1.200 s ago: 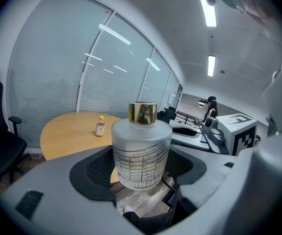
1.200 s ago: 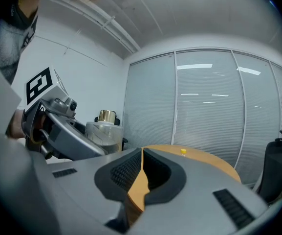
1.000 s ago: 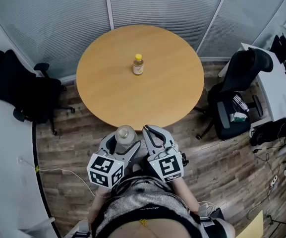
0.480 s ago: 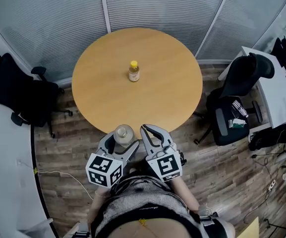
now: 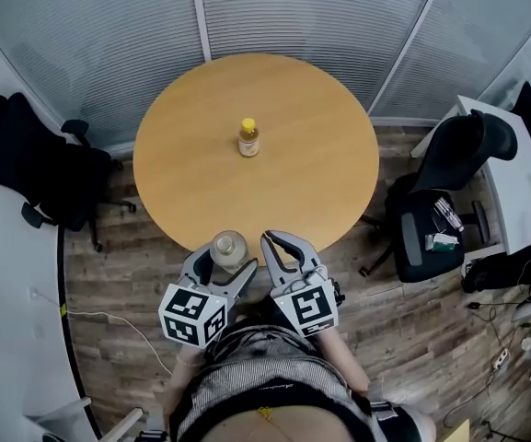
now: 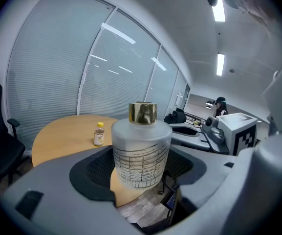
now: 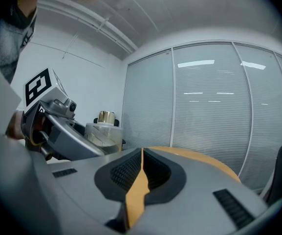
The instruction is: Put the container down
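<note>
- Your left gripper (image 5: pixel 227 262) has its fingers (image 6: pixel 94 173) clamped on one container (image 6: pixel 141 151), a frosted jar with a gold cap, held upright.
- You hold the container at the near edge of the round bench (image 5: pixel 311 182). The bench rim and the wooden floor (image 5: pixel 136 274) show beneath it.
- Your right gripper (image 5: pixel 271 243) sits just right of the left one, its fingers pressed together on nothing.
- One small yellow-capped bottle (image 5: pixel 248 138) stands near the bench's middle, well apart from the container.
- Two black chairs flank the bench: one left (image 5: pixel 35 168), one right (image 5: pixel 449 182).
</note>
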Tool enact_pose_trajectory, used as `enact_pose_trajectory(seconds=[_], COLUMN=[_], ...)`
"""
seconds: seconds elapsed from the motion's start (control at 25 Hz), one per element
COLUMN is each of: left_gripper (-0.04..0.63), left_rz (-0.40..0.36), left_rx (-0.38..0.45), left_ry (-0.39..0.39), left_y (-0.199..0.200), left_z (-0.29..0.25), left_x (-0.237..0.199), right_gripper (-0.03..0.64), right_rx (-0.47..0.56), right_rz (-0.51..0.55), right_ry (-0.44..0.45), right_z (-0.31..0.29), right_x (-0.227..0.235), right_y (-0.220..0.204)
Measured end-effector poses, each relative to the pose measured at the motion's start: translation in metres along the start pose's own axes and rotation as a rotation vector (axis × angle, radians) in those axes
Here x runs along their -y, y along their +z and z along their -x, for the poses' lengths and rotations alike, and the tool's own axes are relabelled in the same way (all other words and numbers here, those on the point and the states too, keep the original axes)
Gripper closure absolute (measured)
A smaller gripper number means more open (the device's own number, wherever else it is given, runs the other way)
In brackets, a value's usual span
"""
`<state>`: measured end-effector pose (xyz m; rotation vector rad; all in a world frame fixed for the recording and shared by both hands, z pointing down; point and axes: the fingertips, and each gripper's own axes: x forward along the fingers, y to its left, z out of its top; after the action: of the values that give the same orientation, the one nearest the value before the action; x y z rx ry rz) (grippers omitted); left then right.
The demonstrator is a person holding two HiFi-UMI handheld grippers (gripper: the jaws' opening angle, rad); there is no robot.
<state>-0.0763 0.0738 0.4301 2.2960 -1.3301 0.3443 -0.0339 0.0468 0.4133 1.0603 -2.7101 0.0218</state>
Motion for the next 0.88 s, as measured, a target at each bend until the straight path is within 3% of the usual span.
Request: enact_pose_trajectory(seconds=[0.88], left_gripper=[0.268], left_rz=[0.044], left_rx=[0.038], left_ry=[0.088], left_y=[0.013], left_z=[-0.054], left_x=[0.013], right_gripper=[0.592], right_rx=[0.005], right_rz=[0.002], right_ry=[0.073], right_z=[0.002], right_x=[0.058], right_y=[-0.016])
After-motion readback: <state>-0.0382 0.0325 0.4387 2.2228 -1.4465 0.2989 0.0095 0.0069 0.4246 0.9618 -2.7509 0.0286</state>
